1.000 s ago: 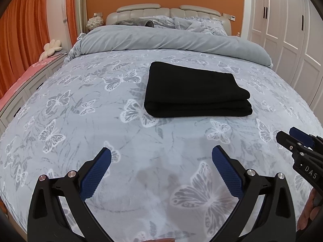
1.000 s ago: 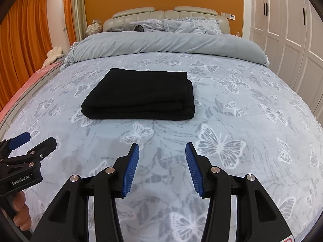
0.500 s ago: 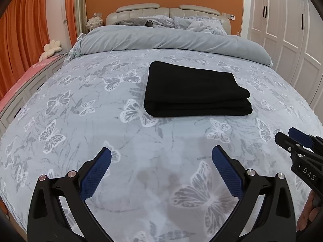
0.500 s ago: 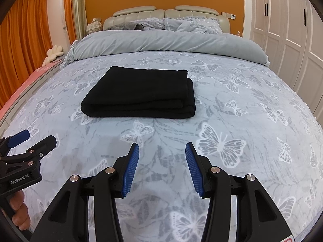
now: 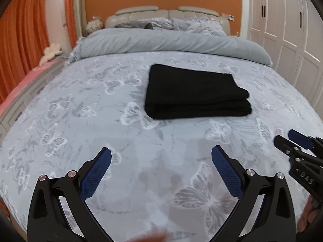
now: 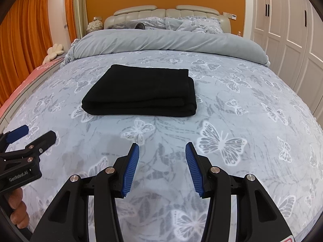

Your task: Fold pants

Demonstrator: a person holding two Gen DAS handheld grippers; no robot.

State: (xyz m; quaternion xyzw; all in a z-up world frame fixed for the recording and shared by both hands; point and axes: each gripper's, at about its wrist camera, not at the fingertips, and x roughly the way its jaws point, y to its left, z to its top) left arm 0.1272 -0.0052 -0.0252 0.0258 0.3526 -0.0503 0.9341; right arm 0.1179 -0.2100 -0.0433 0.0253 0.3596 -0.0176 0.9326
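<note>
The black pants [image 5: 193, 92] lie folded into a neat rectangle on the butterfly-print bedspread [image 5: 84, 121], near the bed's middle; they also show in the right wrist view [image 6: 143, 92]. My left gripper [image 5: 161, 155] is open and empty, hovering over the spread well in front of the pants. My right gripper [image 6: 162, 150] is open and empty, also short of the pants. Each gripper shows at the edge of the other's view: the right one [image 5: 290, 141] and the left one [image 6: 34, 135].
A rolled grey duvet [image 6: 171, 42] and pillows [image 6: 191, 23] lie at the head of the bed. White wardrobe doors [image 6: 292, 30] stand on the right. Orange curtains [image 5: 22, 36] and a pink bench [image 5: 18, 92] run along the left side.
Both grippers have drawn back and risen slightly; the pants lie unchanged. Jaw openings are the same.
</note>
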